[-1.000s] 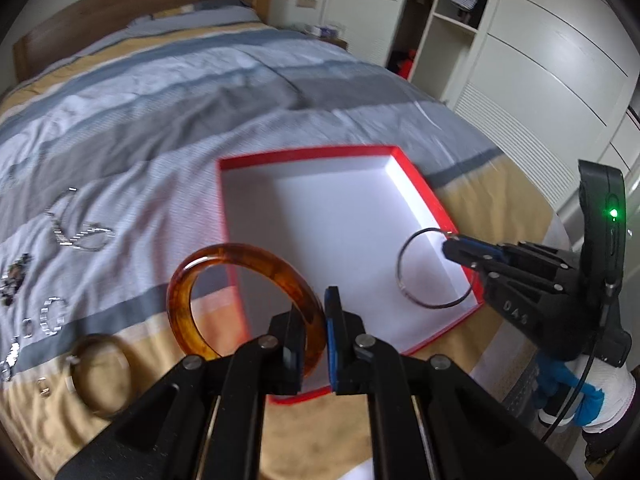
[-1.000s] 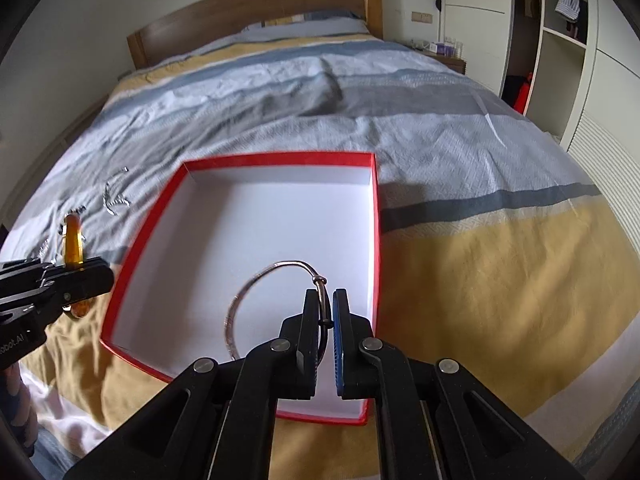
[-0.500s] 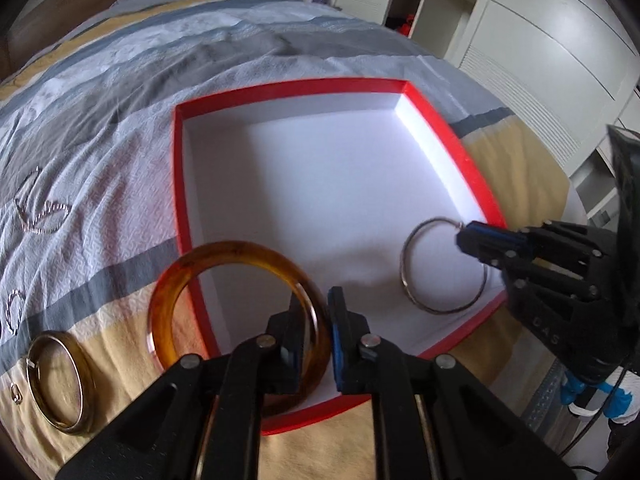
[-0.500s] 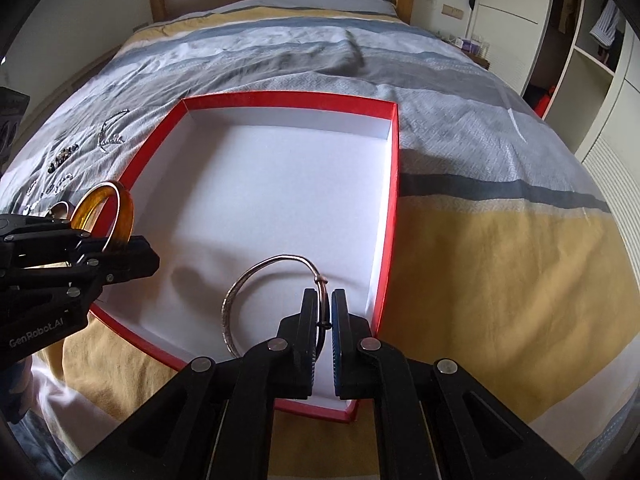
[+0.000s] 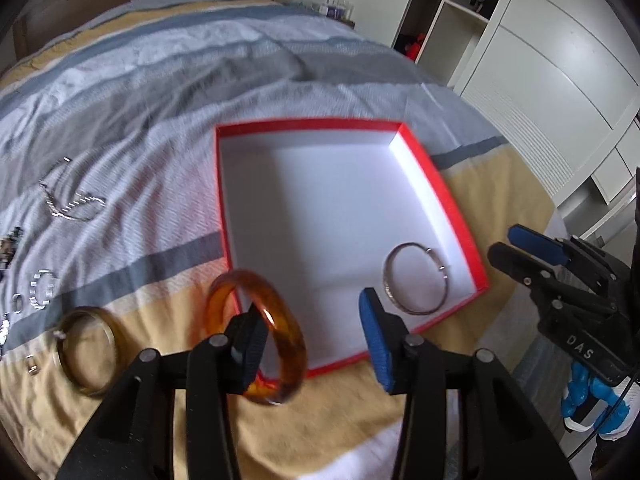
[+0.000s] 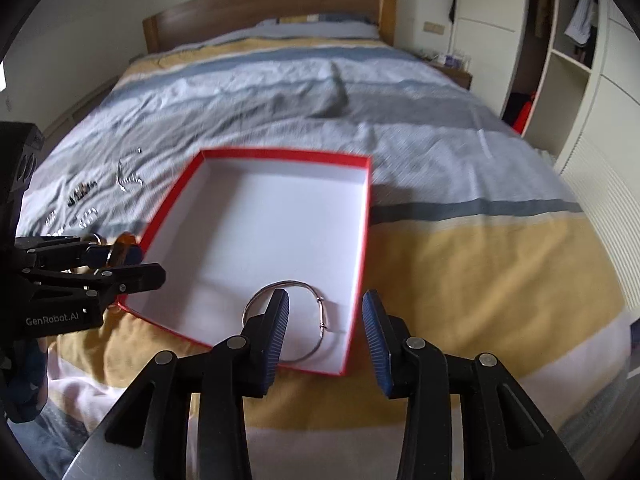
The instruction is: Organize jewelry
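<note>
A red box (image 5: 440, 184) with a white inside lies on the striped bedspread. My left gripper (image 5: 312, 308) hovers over its near left corner with its jaws opening. An amber bangle (image 5: 288, 344) stands on edge, blurred, against the left finger, and the pads do not press on it. A thin silver bangle (image 5: 414, 312) lies flat in the box's near right corner. In the right wrist view this silver bangle (image 6: 322, 320) rests below my right gripper (image 6: 325, 298), whose opening jaws clear it. The left gripper (image 6: 146, 264) is at the box's (image 6: 280, 154) left edge with the amber bangle (image 6: 124, 240).
A dull gold bangle (image 5: 114, 344), silver chains (image 5: 76, 204) and small silver pieces (image 5: 42, 288) lie on the bedspread left of the box. White wardrobe doors (image 5: 540, 80) stand on the right. The wooden headboard (image 6: 264, 4) is far behind. A blue-gloved hand (image 5: 580, 392) holds the right gripper.
Both grippers were shut on their bangles and now stand apart. The silver bangle has dropped flat into the box. The amber bangle has tipped onto its edge, and both grippers have pulled back.
</note>
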`<state>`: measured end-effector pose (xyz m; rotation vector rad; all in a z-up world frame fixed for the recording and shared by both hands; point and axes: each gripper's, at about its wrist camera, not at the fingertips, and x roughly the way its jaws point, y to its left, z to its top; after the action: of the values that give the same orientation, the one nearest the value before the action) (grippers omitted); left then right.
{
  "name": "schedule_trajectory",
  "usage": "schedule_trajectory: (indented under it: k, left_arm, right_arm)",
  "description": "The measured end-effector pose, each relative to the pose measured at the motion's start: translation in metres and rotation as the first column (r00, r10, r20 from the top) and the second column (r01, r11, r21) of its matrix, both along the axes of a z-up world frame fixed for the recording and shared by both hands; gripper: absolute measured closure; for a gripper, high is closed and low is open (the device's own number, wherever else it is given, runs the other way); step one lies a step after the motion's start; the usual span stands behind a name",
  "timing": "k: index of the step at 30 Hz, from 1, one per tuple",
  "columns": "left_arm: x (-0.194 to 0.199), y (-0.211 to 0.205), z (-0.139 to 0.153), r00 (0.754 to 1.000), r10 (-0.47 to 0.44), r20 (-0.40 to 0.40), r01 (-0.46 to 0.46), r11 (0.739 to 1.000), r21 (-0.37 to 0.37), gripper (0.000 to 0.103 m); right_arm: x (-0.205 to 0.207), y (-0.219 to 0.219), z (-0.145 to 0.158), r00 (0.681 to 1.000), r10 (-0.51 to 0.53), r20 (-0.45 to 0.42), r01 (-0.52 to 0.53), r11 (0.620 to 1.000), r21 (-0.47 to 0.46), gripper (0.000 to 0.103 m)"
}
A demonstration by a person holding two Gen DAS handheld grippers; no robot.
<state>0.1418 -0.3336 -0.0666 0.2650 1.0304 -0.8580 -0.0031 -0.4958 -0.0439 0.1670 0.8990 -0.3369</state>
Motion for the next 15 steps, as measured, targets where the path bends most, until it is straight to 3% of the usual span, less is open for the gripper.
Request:
schedule_trajectory:
  k: [8,15]
  left_arm:
    - [-0.038,0.054,0.065,0.991,0.073,0.116,-0.066,0.996,-0.065,0.06]
    - [-0.072,0.115,0.094,0.978,0.139,0.156,-0.123,0.987,-0.108,0.06]
  right_arm:
    - [-0.041,0.034,0.041,0.997,-0.032,0.071,0.032,0.999,0.004,0.058]
    - [-0.067,0.091,0.064,0.992,0.019,0.122,-0.021,1.0,0.013,0.052]
